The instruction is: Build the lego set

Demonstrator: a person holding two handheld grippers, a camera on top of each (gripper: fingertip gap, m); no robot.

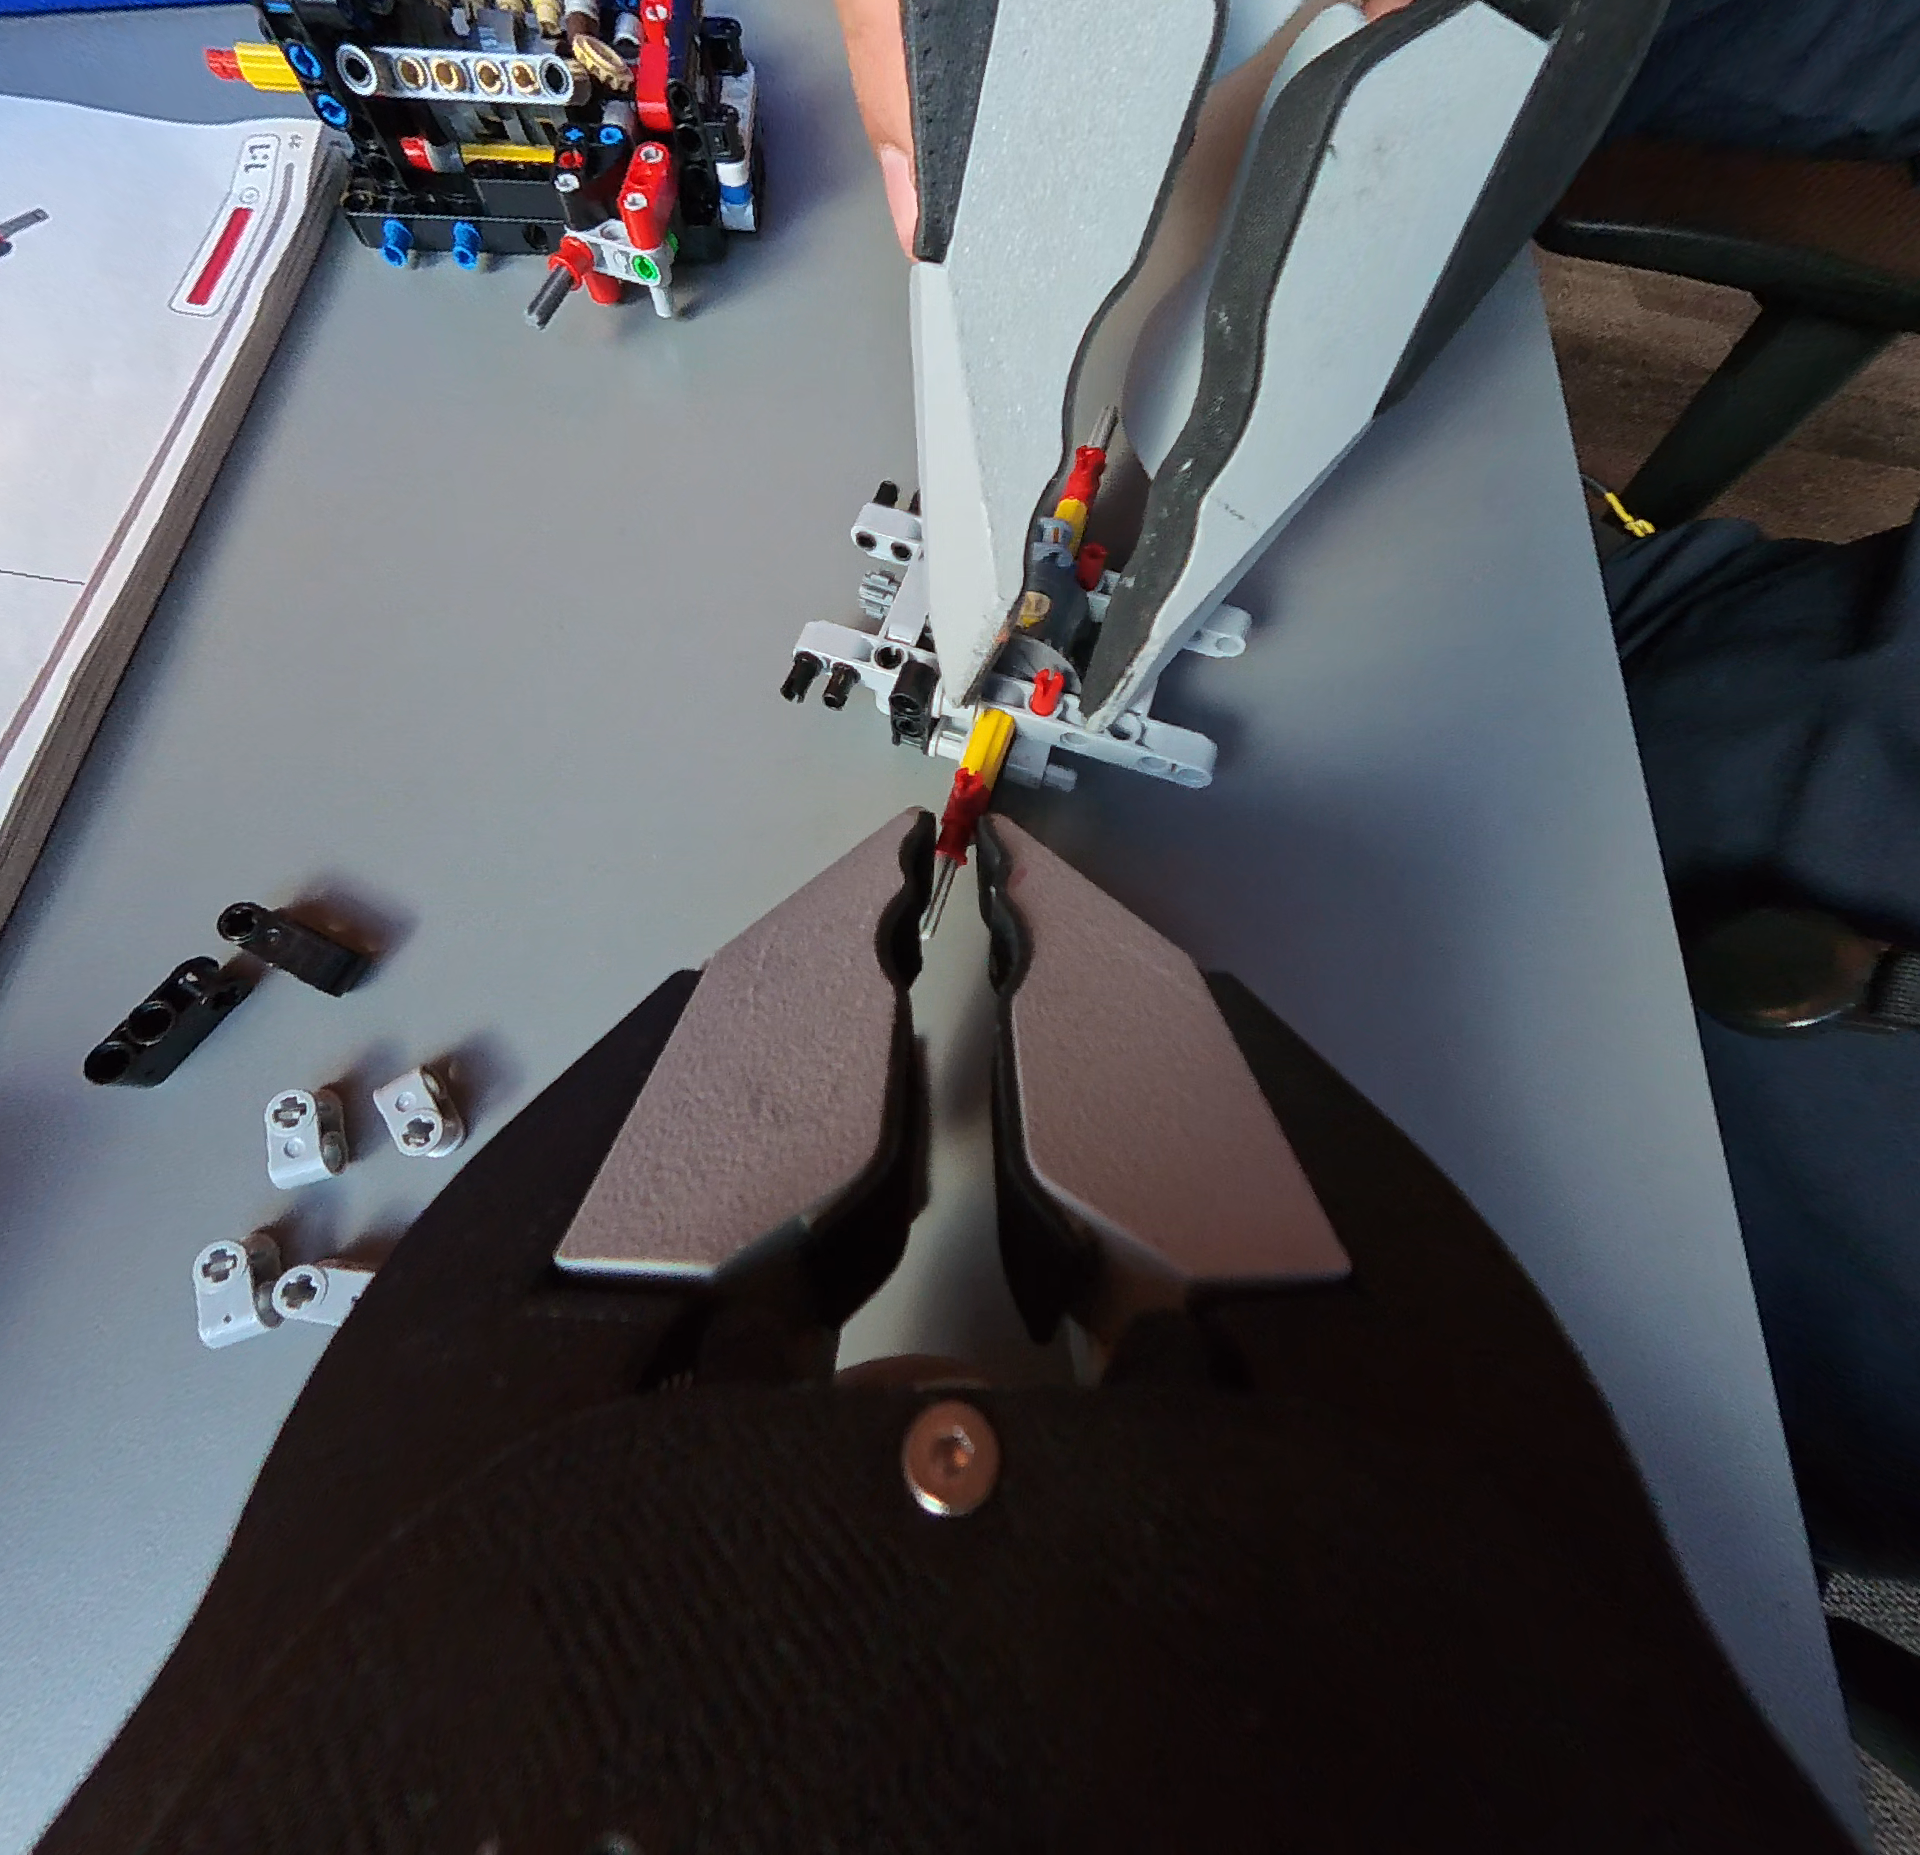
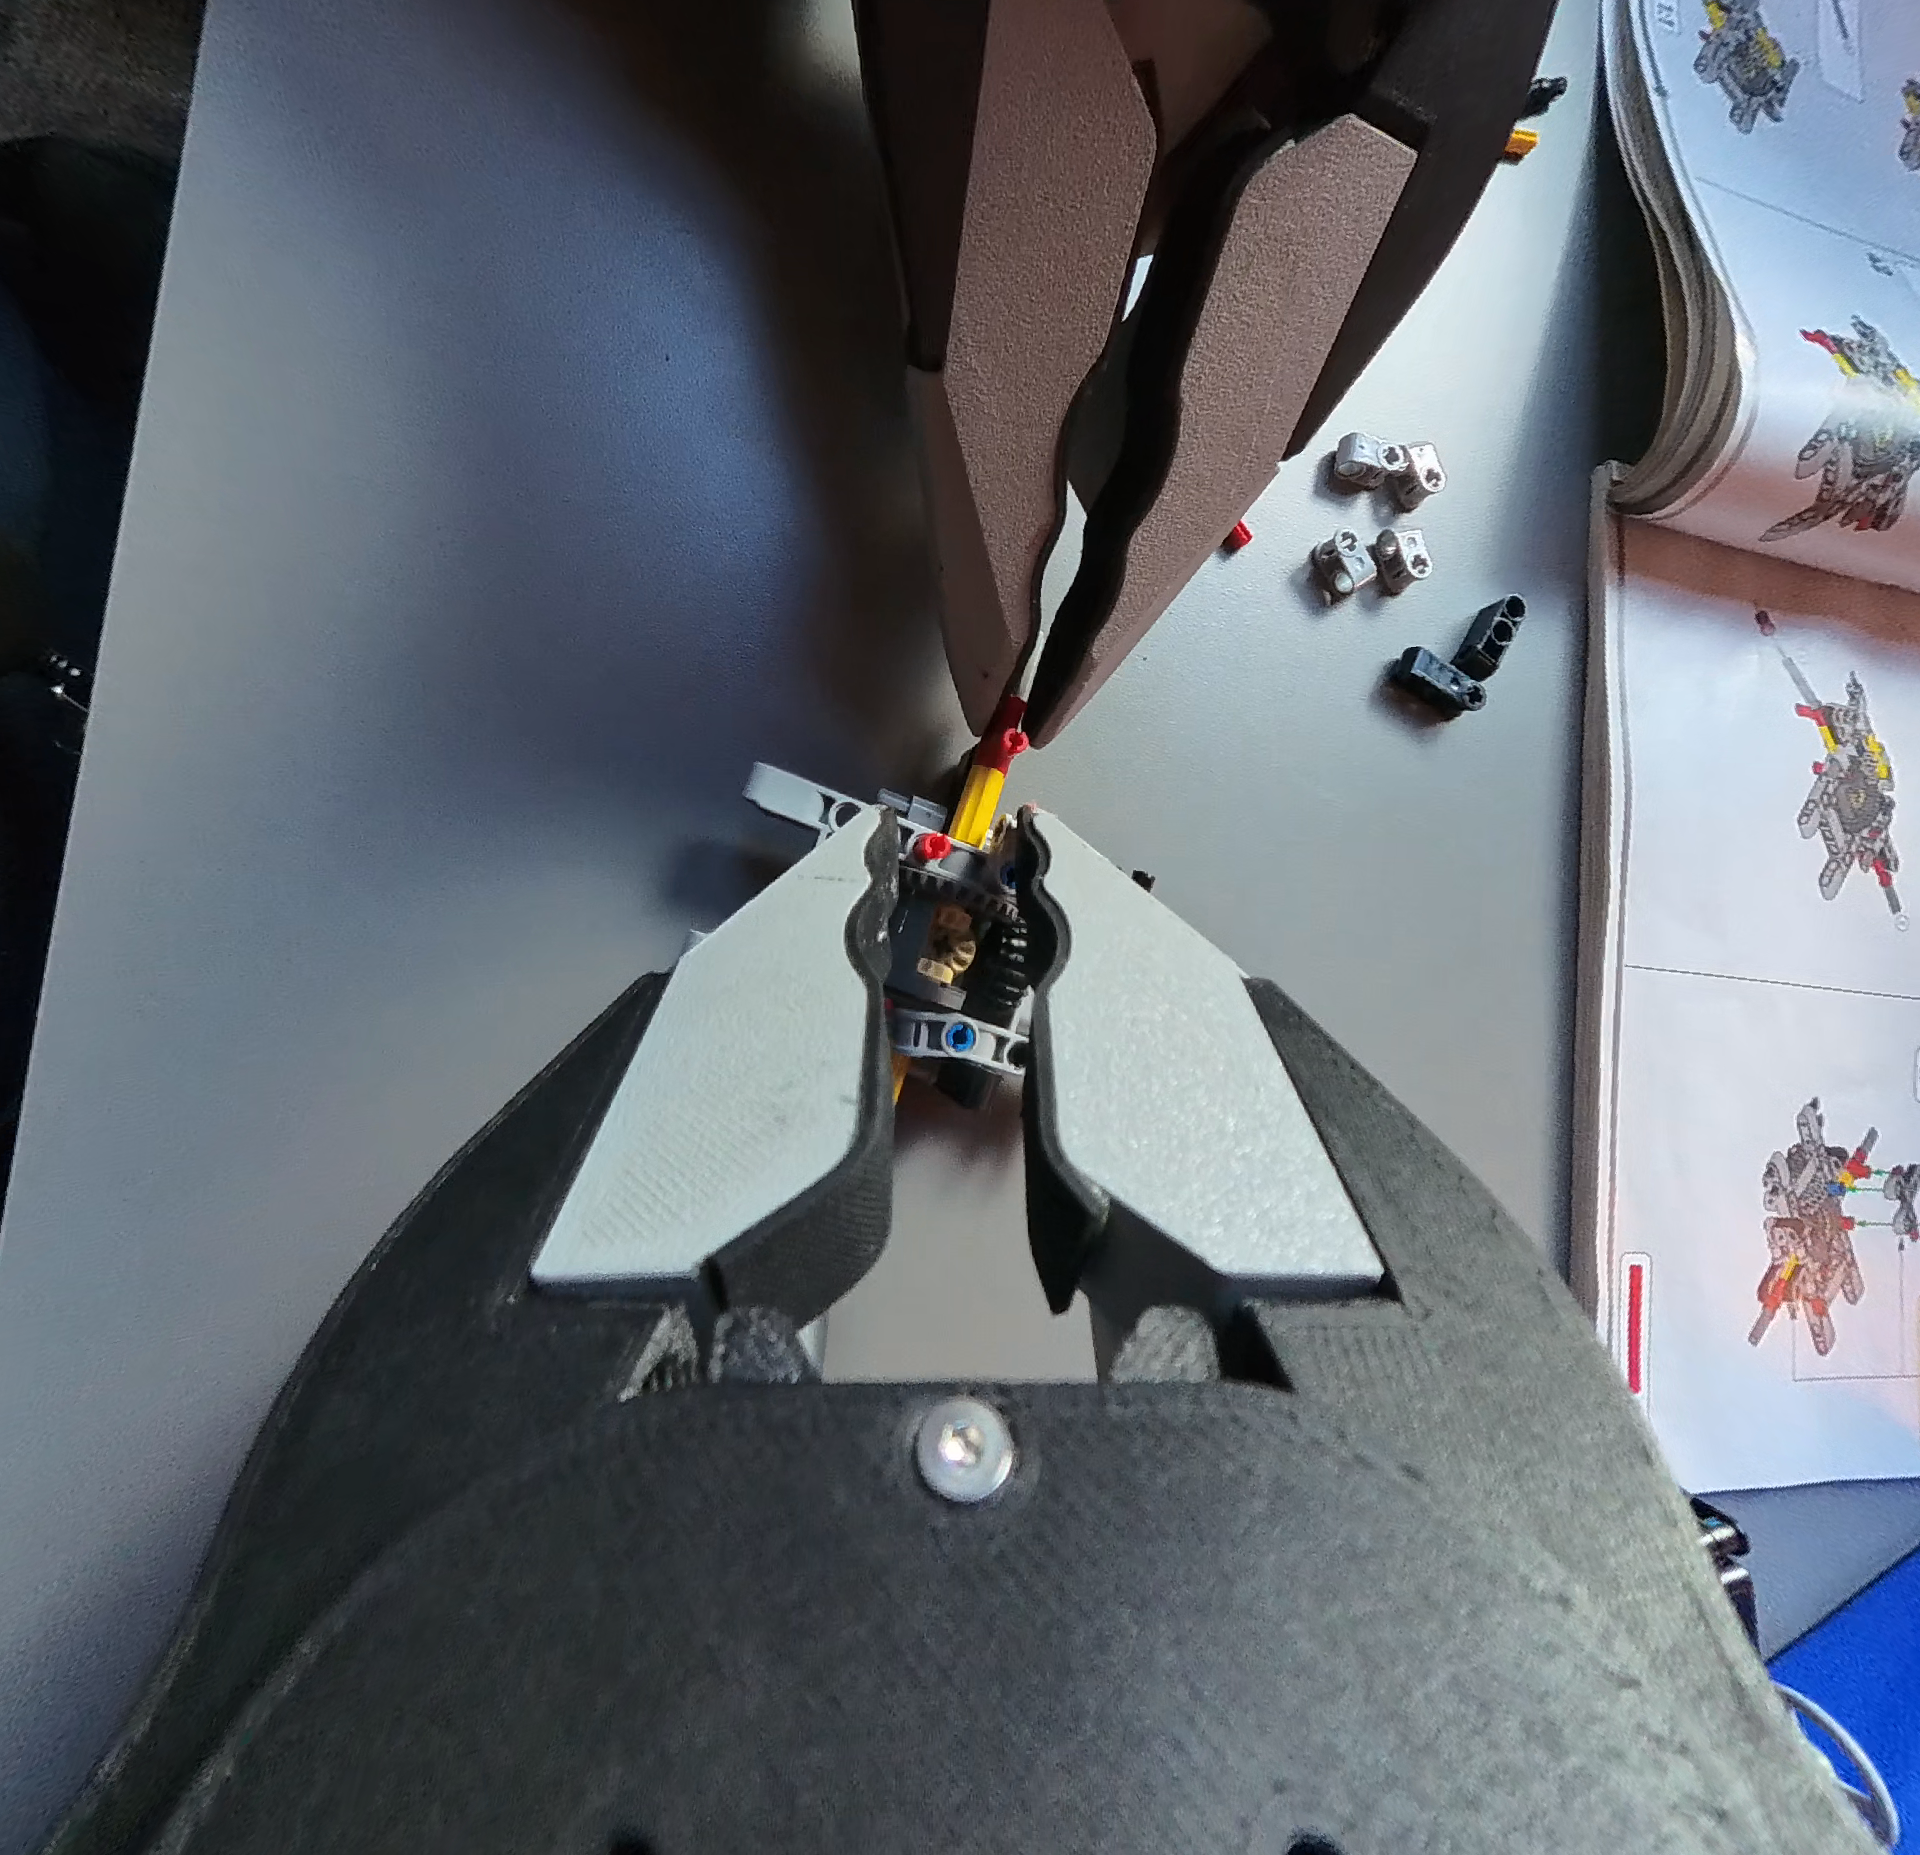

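My left gripper, with brown fingers, is shut on a red bush on a thin pale axle. The axle sticks out of a yellow sleeve on a small grey gear assembly standing on the grey table. My right gripper, with grey fingers, is shut on that assembly, its pads pressed on both sides of the gears. In the right wrist view the left gripper comes in from above and pinches the red bush. In the left wrist view the right gripper reaches down from the top.
A larger black, red and grey model stands at the far left. An open instruction booklet lies at the left edge. Loose black beams and small grey connectors lie to my left. The table's edge runs close on the right, with a chair beyond. Only a small space, under 4 cm, lies between the two pairs of fingers.
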